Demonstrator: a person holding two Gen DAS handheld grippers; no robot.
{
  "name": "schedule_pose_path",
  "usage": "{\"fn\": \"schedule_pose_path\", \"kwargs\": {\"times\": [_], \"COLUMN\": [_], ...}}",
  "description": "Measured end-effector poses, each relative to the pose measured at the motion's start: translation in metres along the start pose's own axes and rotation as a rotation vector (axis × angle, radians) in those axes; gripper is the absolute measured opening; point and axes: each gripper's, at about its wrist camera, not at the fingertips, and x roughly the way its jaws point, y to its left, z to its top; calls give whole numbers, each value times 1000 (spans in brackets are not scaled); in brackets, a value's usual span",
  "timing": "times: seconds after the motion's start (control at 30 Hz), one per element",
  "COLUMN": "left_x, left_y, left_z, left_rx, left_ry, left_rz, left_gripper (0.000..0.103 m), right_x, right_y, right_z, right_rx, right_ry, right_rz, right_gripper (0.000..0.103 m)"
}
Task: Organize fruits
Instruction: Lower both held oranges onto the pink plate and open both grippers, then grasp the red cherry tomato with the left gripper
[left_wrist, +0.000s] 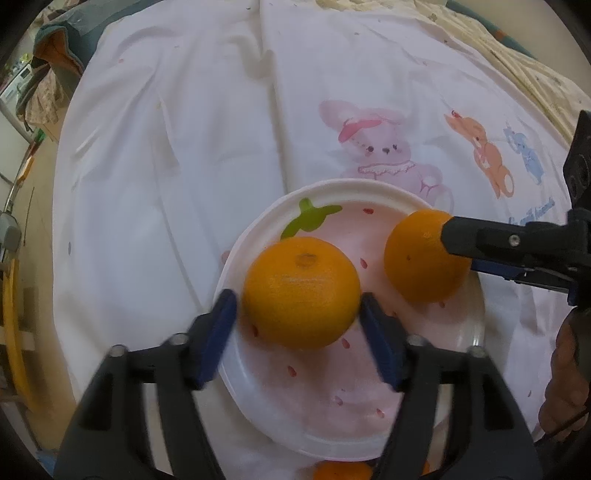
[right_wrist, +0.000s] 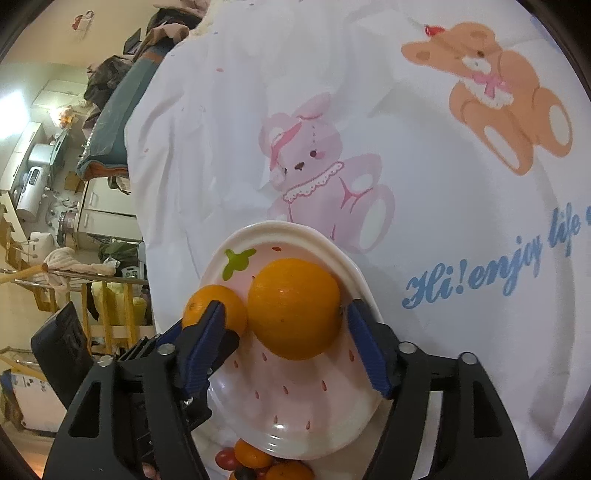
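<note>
A white sheet (left_wrist: 177, 155) printed with cartoon animals covers the whole surface. On it lies a strawberry-pattern plate (left_wrist: 258, 398), white at the rim and pink inside, and the two oranges are over this plate.

The left gripper (left_wrist: 299, 321) has one orange (left_wrist: 301, 291) between its blue pads, which stand at the sides of the fruit. A thin gap seems to show at the left pad, so I cannot tell if the grip is firm or already loosening. The right gripper (right_wrist: 284, 332) has the second orange (right_wrist: 293, 308) between its fingers. The right pad seems to touch the fruit, while the left pad stands a little apart, so here too I cannot tell if it holds.

I judge that the step is to set both oranges on the plate. To do it well, each orange should rest on the flat pink part before the fingers widen, because a round fruit rolls easily. The two oranges are very near each other, so one gripper should open first.

Below the plate's near edge some more small fruits (right_wrist: 258, 461) wait, orange and dark red.
</note>
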Motion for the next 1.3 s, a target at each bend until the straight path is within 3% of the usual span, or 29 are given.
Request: {"fn": "schedule_pose_path", "kwargs": {"times": [0.1,0.43,0.8,1.03,1.3], "left_x": [-7,-38,-80,-102,-104], "left_y": [2,12,28,37,52], "left_z": [-1,-6,-35,-64,-102], "left_rx": [-7,-54,-98,-101,-154], "left_ry": [-26,-72,-101,-87,-13], "left_rz": [-3,-10,-8,-17,-31], "left_gripper": [81,80,80,80,80], "right_x": [-6,-40,-79,-95,-93], "right_y": [2,13,12,10,16], "right_z": [-2,-18,-67,-103,-138], "right_rx": [0,-31,-29,-17,-31], "right_ry": [-14,-78,-129,-156,-139], "right_rz": [-2,-26,-31,-35,-58], "right_gripper": [76,77,77,77,77]}}
